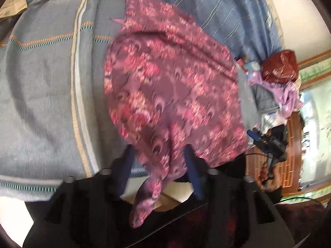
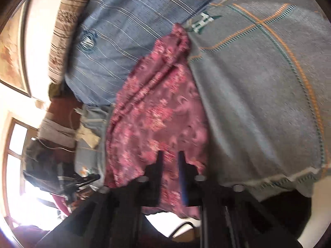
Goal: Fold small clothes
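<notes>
Floral garment (image 1: 171, 86) on grey blanket (image 1: 45, 95)

Right gripper (image 2: 170, 159) jaws parted over pink floral garment (image 2: 157, 111), cloth between them, lying on grey blanket (image 2: 258, 95).

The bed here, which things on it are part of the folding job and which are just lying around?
Part of the job:
- pink floral garment
- left gripper, cloth between its jaws
- right gripper, cloth between its jaws

Just lying about:
- grey blanket
- blue striped sheet
- lilac clothes
- red bag
</notes>
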